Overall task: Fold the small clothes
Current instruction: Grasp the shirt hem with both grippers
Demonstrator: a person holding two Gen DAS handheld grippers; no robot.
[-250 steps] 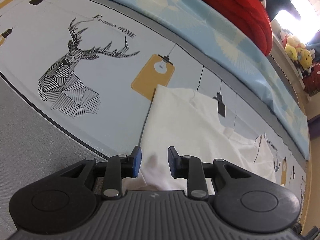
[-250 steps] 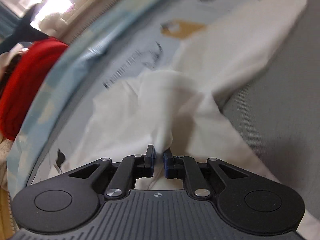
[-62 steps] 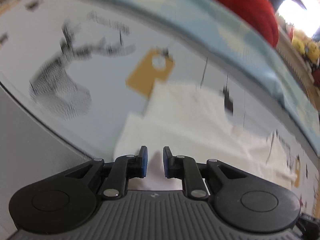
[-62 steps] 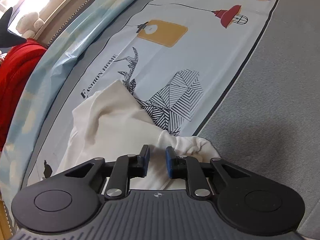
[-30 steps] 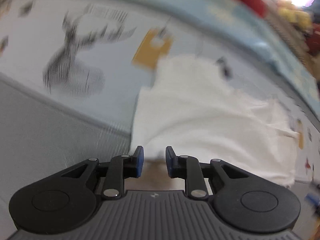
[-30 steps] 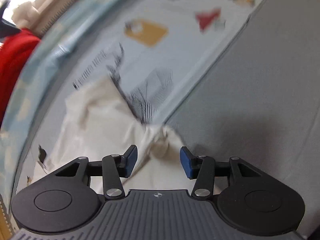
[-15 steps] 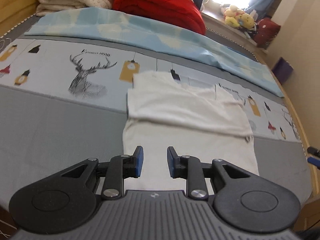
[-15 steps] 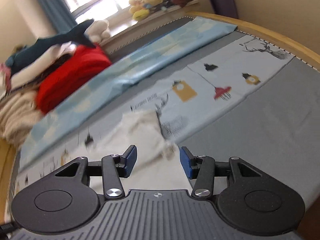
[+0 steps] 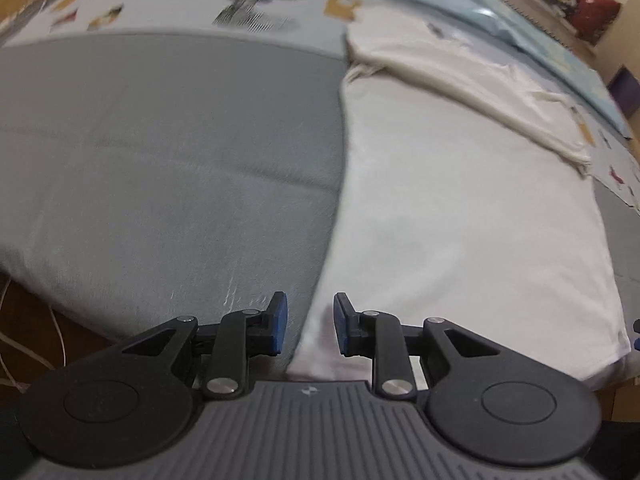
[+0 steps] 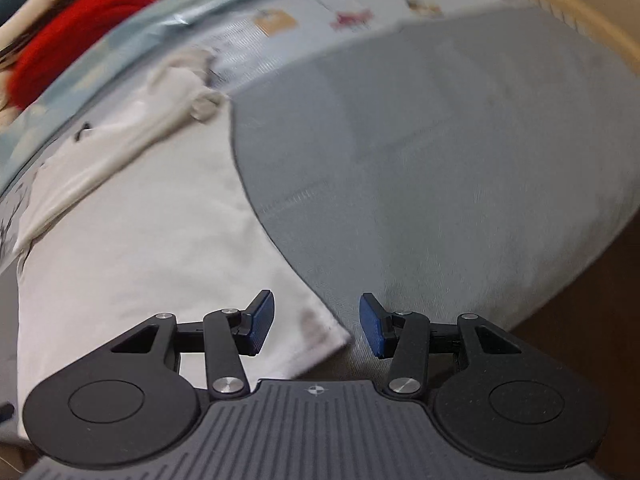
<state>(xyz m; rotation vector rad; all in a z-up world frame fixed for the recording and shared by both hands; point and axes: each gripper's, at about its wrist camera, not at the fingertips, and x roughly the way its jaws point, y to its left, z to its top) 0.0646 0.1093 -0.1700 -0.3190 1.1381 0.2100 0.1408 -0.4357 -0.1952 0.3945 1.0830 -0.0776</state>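
Half a second ago both tongs were high, looking across the whole bed; now they have dropped low over the near hem of the shirt (image 9: 460, 200), one at each bottom corner; that suggests the sleeve end is finished with and the next fold, hem up toward the collar, is about to start.

The left tongs (image 9: 307, 328) stand narrowly apart and hold nothing; the shirt's left edge runs straight up between the tips, white cloth under the right pad, grey sheet (image 9: 160, 160) under the left one; the corner itself is hidden below the tong body.

The right tongs (image 10: 316, 328) gape wider than two seconds ago, also empty; the shirt's right bottom corner lies just ahead of the gap, nearer the left pad; a faint brownish smudge shows there, though the blur makes it hard to say what it is.

The far end of the shirt is already doubled back, a soft ridge across it ahead of both tongs, with a small bunched lump at its right end.

Room: the mattress edge falls away close behind and outside each tong, dark floor beyond, so there is little slack toward the body; forward, the sheet is open up to the ridge, with printed bedding and a red blanket (image 10: 76, 28) well beyond; lifting the hem forward looks unobstructed.
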